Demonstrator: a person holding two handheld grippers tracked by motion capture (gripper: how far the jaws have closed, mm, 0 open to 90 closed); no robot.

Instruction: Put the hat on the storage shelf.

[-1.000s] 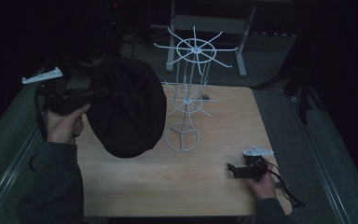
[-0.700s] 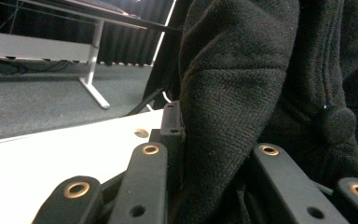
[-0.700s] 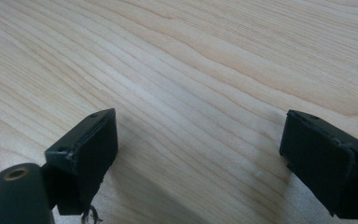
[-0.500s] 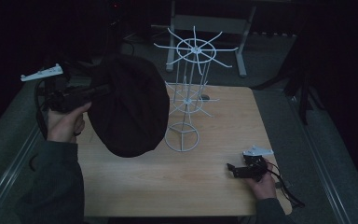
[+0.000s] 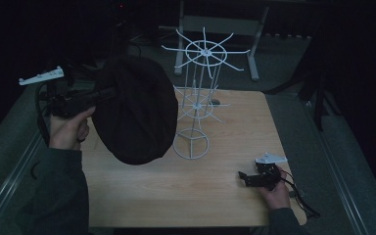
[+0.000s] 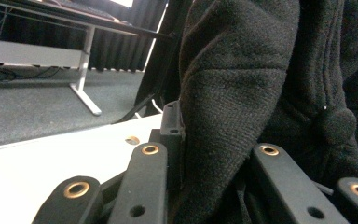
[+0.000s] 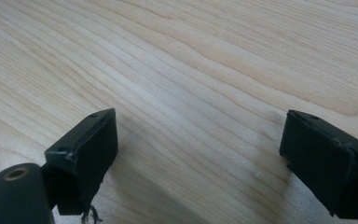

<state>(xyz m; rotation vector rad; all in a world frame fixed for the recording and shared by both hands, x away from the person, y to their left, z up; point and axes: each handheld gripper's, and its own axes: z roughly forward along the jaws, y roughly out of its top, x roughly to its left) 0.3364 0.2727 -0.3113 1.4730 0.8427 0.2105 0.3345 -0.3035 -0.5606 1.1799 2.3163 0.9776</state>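
Your left hand-held gripper [image 5: 105, 93] is clamped on the edge of a black cap [image 5: 134, 110], which you hold up over the left side of the counter [image 5: 176, 191], just beside the white wire rack [image 5: 198, 95]. Your right hand-held gripper [image 5: 245, 177] rests low at the counter's near right corner, its jaws spread apart over bare wood.
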